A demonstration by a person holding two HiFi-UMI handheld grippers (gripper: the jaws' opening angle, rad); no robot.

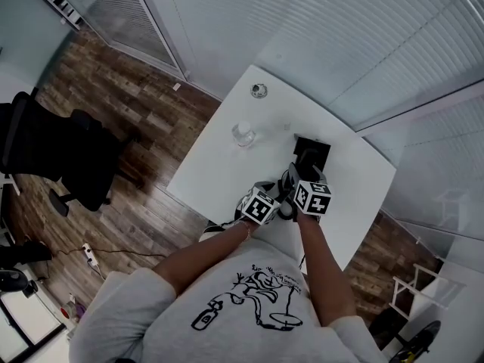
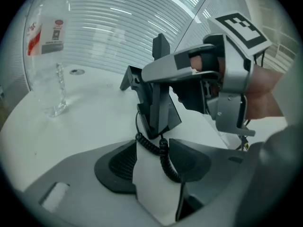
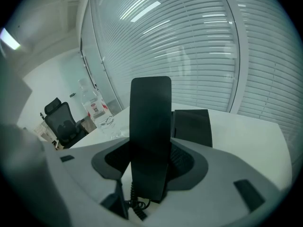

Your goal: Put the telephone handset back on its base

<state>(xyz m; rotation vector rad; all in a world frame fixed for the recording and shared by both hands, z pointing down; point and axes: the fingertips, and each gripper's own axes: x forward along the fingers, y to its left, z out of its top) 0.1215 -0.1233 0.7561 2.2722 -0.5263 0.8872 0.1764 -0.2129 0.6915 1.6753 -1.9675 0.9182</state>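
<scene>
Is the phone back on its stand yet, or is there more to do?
Not yet. Done: the handset is picked up, clamped upright in the right gripper. In hand: it is held close to the base, not on it. The left gripper is open, with the curly cord loose between its jaws. Left: set the handset on the base and let go.

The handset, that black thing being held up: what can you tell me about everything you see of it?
The handset is a flat, matte black bar, plastic by its look, with rounded top corners. It stands nearly upright, clamped between the dark pads of the right gripper. A black coiled cord hangs from its lower end. It is in front of the base, which sits on the white table, and is not seated on it.
</scene>
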